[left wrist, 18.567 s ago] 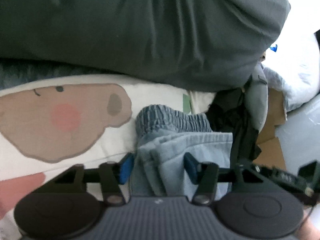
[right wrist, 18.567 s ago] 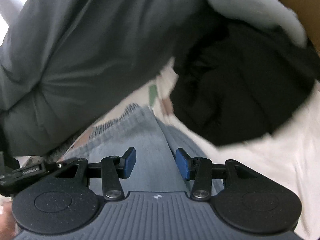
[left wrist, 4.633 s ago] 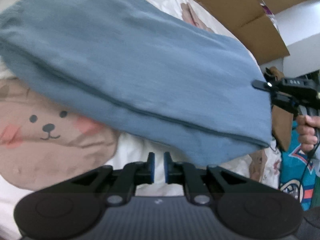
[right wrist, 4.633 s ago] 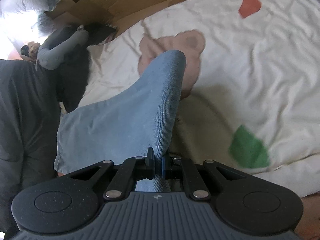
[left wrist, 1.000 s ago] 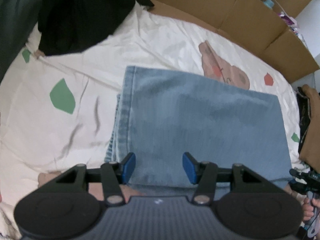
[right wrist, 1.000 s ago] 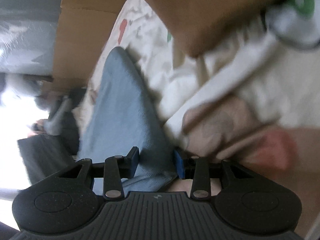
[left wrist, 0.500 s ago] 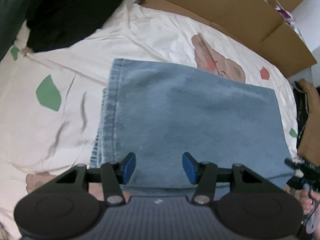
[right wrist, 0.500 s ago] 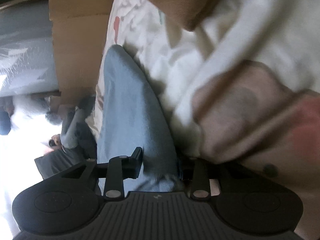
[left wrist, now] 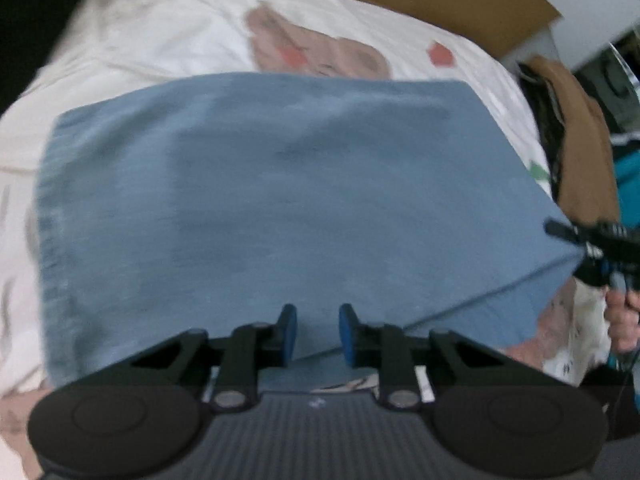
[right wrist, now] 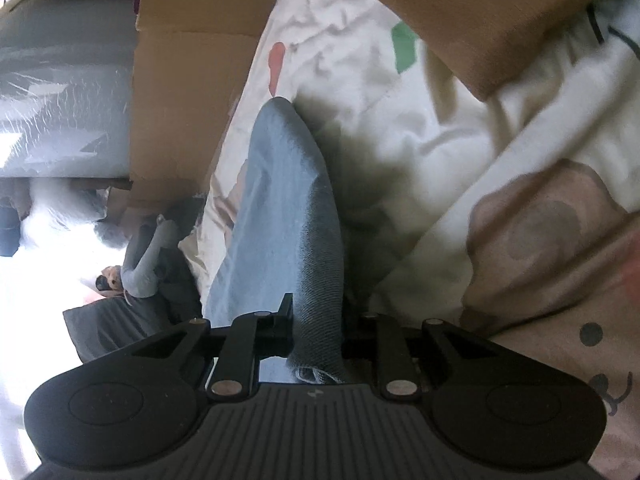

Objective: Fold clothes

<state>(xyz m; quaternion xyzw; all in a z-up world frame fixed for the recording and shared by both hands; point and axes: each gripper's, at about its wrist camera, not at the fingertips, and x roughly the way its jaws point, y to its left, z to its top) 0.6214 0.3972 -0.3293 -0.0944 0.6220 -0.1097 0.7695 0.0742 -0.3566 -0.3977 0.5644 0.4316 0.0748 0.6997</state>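
So the blue jeans [left wrist: 280, 208] lie as a folded rectangle on the cartoon-print bedsheet [left wrist: 160, 48]; likely 1 more fold left. Left gripper [left wrist: 318, 334] has just been closing, narrow gap over the near edge, pads not clearly pinching. Right gripper [right wrist: 316, 330], also just closing, clamps the right corner. Only the left view shows the whole rectangle; only the right shows the grip.

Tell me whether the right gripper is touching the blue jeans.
Touching. The right wrist view shows the right gripper, whose jaws have just been closing, pinching a fold of the blue jeans.
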